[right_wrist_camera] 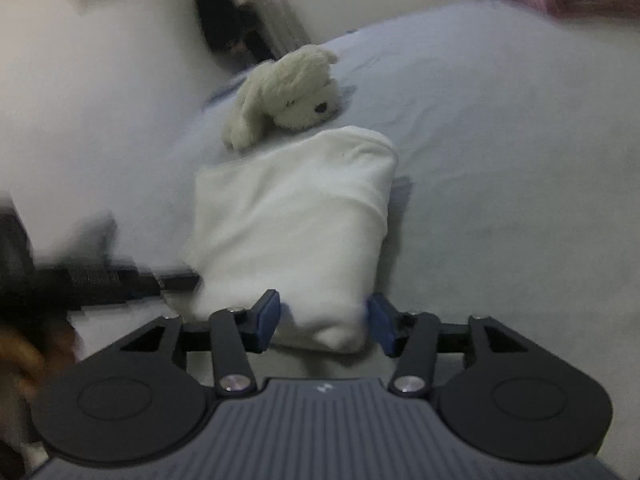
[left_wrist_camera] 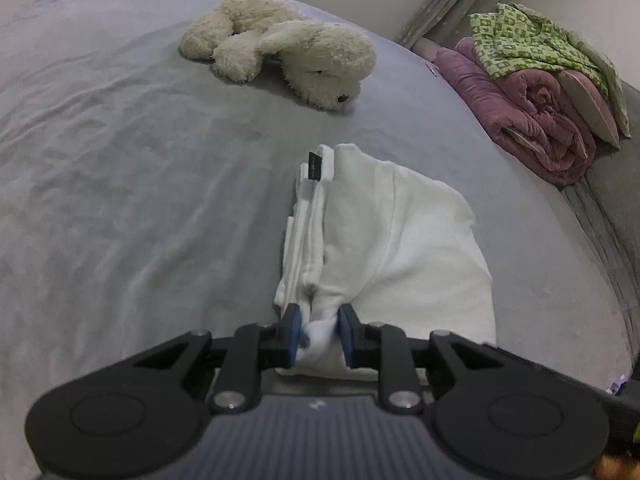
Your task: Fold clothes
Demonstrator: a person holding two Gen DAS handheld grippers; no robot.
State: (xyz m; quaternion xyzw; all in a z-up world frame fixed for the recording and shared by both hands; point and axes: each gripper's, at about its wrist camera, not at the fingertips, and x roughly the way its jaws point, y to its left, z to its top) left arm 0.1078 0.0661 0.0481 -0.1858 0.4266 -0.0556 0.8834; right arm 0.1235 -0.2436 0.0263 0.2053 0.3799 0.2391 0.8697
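Observation:
A folded white garment (left_wrist_camera: 400,232) lies on the grey bed, its stacked edges and a dark label (left_wrist_camera: 315,166) on its left side. My left gripper (left_wrist_camera: 320,330) is shut on the garment's near corner, and the cloth bunches between the blue pads. In the right wrist view the same garment (right_wrist_camera: 292,216) is a thick folded bundle. My right gripper (right_wrist_camera: 323,322) straddles its near end with jaws open; the left pad (right_wrist_camera: 266,320) stands clear of the cloth. The left gripper (right_wrist_camera: 176,280) appears blurred at the bundle's left corner.
A cream plush dog (left_wrist_camera: 288,48) lies on the grey bedspread (left_wrist_camera: 120,168) beyond the garment. A rolled pink quilt (left_wrist_camera: 536,112) with a green patterned cloth (left_wrist_camera: 528,40) on it sits at the bed's right edge. A hand (right_wrist_camera: 24,356) shows at lower left.

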